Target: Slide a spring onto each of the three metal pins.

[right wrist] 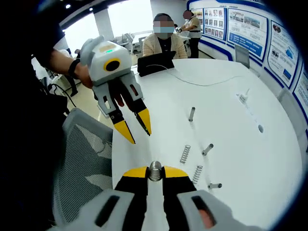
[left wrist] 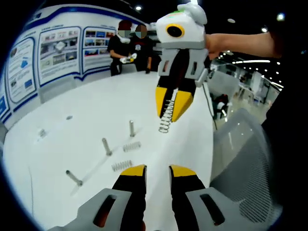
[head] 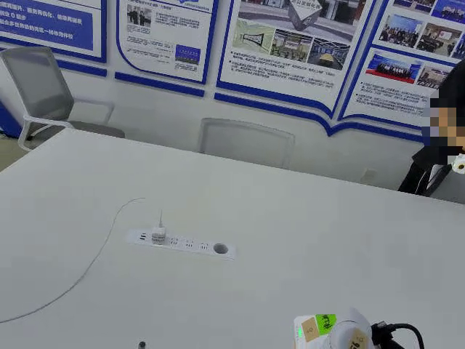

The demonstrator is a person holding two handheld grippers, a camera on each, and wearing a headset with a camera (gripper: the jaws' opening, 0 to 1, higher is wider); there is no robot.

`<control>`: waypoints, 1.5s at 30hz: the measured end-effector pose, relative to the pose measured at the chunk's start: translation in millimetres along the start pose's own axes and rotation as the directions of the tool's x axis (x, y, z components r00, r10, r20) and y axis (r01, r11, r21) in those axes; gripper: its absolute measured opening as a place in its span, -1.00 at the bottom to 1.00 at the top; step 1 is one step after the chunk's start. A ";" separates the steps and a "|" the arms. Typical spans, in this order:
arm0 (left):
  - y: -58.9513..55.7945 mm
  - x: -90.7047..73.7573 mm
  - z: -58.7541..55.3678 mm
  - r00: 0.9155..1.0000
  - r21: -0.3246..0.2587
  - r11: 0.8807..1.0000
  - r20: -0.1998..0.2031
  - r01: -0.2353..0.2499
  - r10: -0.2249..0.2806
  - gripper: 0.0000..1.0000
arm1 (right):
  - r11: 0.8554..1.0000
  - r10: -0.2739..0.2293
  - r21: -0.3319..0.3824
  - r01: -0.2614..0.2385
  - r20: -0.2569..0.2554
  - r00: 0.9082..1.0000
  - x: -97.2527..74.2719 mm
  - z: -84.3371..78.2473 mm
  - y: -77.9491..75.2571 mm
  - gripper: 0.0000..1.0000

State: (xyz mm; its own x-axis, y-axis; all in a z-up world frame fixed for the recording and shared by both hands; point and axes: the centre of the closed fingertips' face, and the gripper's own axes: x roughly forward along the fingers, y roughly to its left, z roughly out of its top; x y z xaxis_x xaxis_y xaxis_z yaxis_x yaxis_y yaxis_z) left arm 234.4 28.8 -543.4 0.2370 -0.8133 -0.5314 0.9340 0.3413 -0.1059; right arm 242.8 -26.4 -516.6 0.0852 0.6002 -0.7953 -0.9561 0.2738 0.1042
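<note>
While the right gripper (right wrist: 155, 173) is clamping one spring (right wrist: 155, 170) between its yellow fingertips, its jaws are standing almost together, parted only by the coil. From the left gripper view, this spring is hanging below those fingertips, in the air above the white tabletop (left wrist: 159, 91). The left gripper (left wrist: 158, 171) is holding nothing. Its jaws are standing partly open with a narrow gap between them, and in the right gripper view it is hovering near the tabletop's edge, beside a mesh chair (right wrist: 84, 159).

Three metal pins (left wrist: 106, 146) are rising in a row from the tabletop, each one bare. Two loose springs (left wrist: 131, 146) are lying flat just beside the row, on the side nearer the grippers, apart from both.

Farther along the tabletop, a white power strip (head: 182, 242) is lying flat, with a thin cable (head: 87, 269) curving across the surface beside it. Grey chairs (head: 247, 142) are standing behind the far edge, and blue-bordered display panels (head: 290, 43) are covering the wall. At one end of the tabletop a person (right wrist: 163, 43) is sitting, and others are standing near the panels.
</note>
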 end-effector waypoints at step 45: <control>85.3 -49.4 -61.9 0.958 -0.214 0.934 -0.040 -0.285 0.283 -0.11 | 0.999 -0.042 0.019 0.043 -0.057 0.997 48.5 28.0 -65.7 -0.75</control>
State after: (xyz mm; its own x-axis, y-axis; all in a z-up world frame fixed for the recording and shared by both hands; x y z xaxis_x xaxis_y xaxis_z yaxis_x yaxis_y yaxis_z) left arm 285.9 127.2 -578.2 0.4808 -0.6638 -0.5729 0.7478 0.6516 -0.1274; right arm 317.6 5.9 -545.3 0.1092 0.5443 -0.8318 -0.9460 0.3138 0.0812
